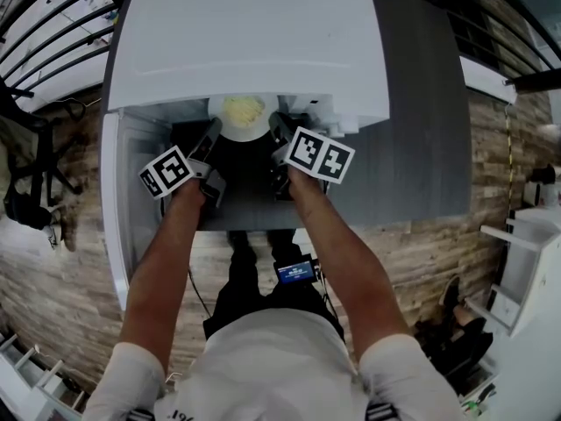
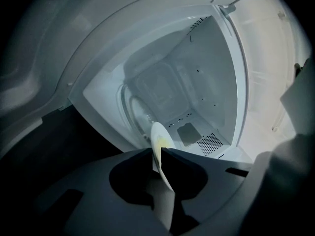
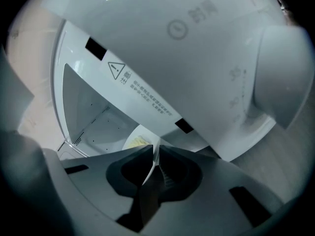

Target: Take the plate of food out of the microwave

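Nearest us, a white shirt (image 1: 263, 367) and two bare forearms (image 1: 165, 266) lead up to the open white microwave oven (image 1: 245, 42). It stands on a dark grey counter (image 1: 421, 112), with its door (image 1: 112, 200) swung out on the left. We see the round white plate (image 1: 243, 128) of pale yellow food (image 1: 243, 108) at the mouth of the oven's cavity. We find the left gripper (image 2: 156, 150) clamped on the plate's left rim, its jaws standing almost together with the thin edge pinched between them. The right gripper (image 3: 154, 149) holds the opposite rim the same way, its jaws narrowed onto the edge and the food just beyond their tips. We cannot tell whether the plate rests on the oven floor.
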Tool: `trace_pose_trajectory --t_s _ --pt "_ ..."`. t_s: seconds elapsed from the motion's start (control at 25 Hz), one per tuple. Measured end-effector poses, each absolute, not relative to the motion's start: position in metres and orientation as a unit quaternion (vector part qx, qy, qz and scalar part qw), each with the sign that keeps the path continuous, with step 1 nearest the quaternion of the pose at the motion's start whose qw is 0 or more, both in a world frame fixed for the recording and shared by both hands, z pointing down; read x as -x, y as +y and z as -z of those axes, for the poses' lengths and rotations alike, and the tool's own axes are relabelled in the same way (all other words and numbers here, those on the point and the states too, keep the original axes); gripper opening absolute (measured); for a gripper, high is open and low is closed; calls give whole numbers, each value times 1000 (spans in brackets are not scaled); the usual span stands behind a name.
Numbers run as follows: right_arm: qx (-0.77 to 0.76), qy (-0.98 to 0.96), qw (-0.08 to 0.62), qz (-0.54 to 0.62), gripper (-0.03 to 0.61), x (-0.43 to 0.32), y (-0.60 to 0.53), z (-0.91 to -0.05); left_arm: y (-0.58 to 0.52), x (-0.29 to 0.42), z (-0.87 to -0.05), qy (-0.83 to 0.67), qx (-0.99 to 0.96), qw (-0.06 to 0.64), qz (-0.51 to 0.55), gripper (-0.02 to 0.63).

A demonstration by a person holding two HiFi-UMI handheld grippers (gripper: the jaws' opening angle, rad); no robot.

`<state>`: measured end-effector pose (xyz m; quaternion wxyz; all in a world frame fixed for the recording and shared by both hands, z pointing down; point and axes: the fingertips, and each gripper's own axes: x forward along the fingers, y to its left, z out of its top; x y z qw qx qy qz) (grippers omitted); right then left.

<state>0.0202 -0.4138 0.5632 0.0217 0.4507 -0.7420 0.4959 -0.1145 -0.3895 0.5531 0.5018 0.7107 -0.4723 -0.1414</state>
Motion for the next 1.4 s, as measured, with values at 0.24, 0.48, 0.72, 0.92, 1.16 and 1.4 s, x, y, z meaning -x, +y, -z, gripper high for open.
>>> trace_pose_trajectory --t_s 0.24,0.48,0.72,0.92,1.16,1.4 --pt "-448 -746 34 -491 37 -22 -405 -563 -379 115 -557 -472 -709 507 133 44" --pt "-439 -757 48 -481 37 -28 -394 -558 -366 106 -554 -463 -708 515 141 43" --pt "-437 -758 57 -481 37 -39 -363 -559 -333 95 -557 -463 -699 526 142 43" --pt "-435 -754 72 -486 37 -54 -333 -568 -304 80 -566 -457 -701 534 124 43" --pt "-438 -741 89 -501 37 -66 -295 -586 -267 67 -582 -446 -699 550 102 43" --pt "-440 -728 105 -515 37 -80 -264 -603 -237 52 -599 -440 -692 567 81 43"
